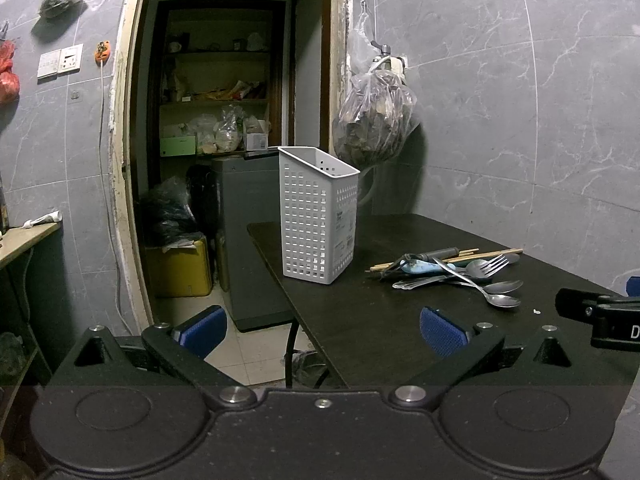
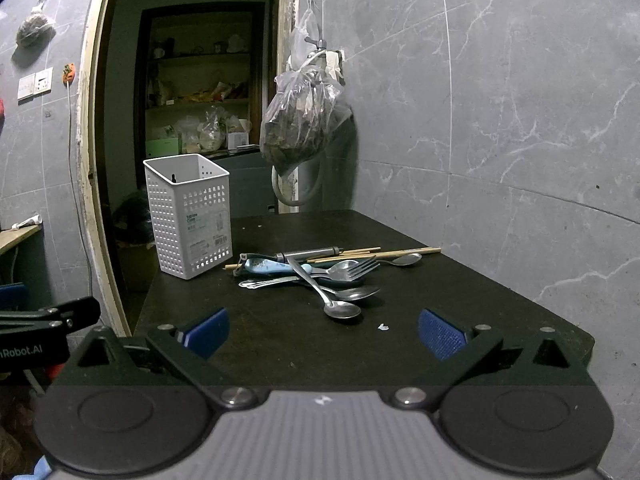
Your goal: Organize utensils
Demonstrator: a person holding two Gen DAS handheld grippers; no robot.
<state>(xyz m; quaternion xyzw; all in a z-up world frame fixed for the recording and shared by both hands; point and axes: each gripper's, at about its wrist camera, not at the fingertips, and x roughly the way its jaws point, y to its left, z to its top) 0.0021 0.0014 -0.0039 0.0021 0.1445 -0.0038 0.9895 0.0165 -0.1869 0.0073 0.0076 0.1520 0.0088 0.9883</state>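
A white perforated utensil basket [image 1: 320, 216] [image 2: 190, 216] stands upright at the left end of a dark table [image 1: 380, 332] [image 2: 280, 340]. To its right lies a pile of utensils [image 1: 452, 274] [image 2: 316, 272]: spoons, a fork [image 2: 348, 272], wooden chopsticks [image 2: 384, 255] and a blue-handled tool [image 2: 272, 267]. My left gripper [image 1: 322, 330] is open and empty, hanging over the table's near left edge. My right gripper [image 2: 324, 332] is open and empty too, short of the pile, with the nearest spoon [image 2: 340, 310] just ahead of it.
A plastic bag of dark stuff [image 1: 374, 120] [image 2: 302, 120] hangs from a wall tap behind the table. Left of the table is an open doorway to a storeroom with shelves [image 1: 216, 100]. A grey tiled wall [image 2: 520, 140] runs along the table's far right side.
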